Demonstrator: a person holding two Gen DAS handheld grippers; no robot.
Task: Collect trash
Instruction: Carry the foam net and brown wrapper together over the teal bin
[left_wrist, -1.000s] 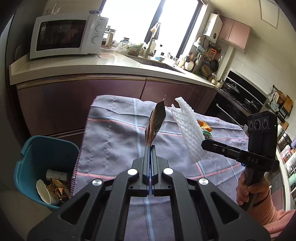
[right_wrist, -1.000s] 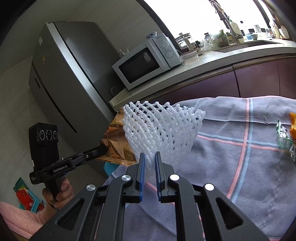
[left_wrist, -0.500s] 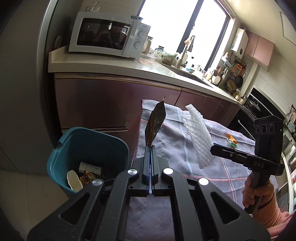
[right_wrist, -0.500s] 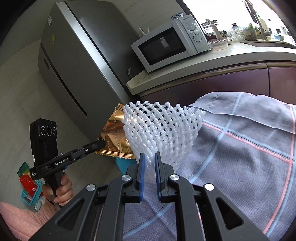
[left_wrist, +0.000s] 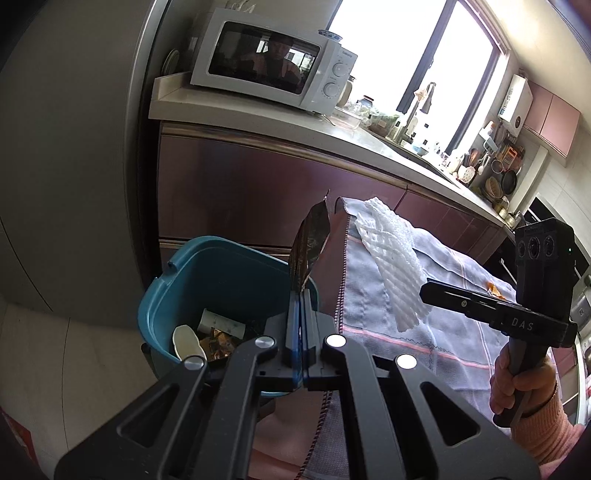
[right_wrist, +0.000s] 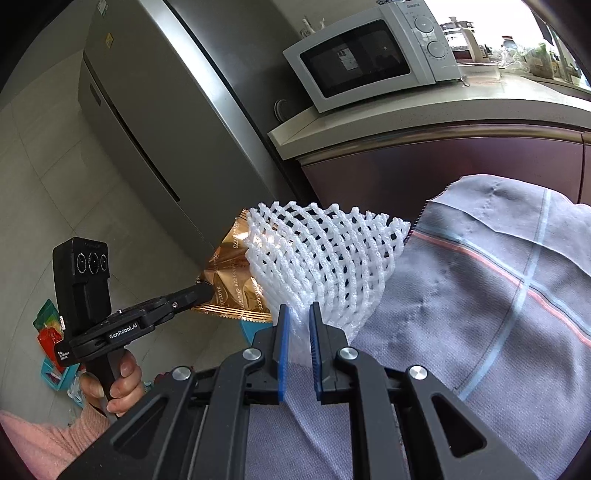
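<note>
Above bin (left_wrist: 177, 295), left gripper (left_wrist: 300, 295) angled down

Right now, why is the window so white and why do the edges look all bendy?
Left wrist view: the window is overexposed by daylight, so nothing outside shows; the counter edge curves from fisheye distortion, and the corners go black. Right wrist view: the fridge bows the same way, while the white foam net stays sharp.

The white foam net (right_wrist: 325, 258) hides part of the gold wrapper (right_wrist: 231, 284). The gripper frame covers the near rim of the teal bin (left_wrist: 184, 280).
</note>
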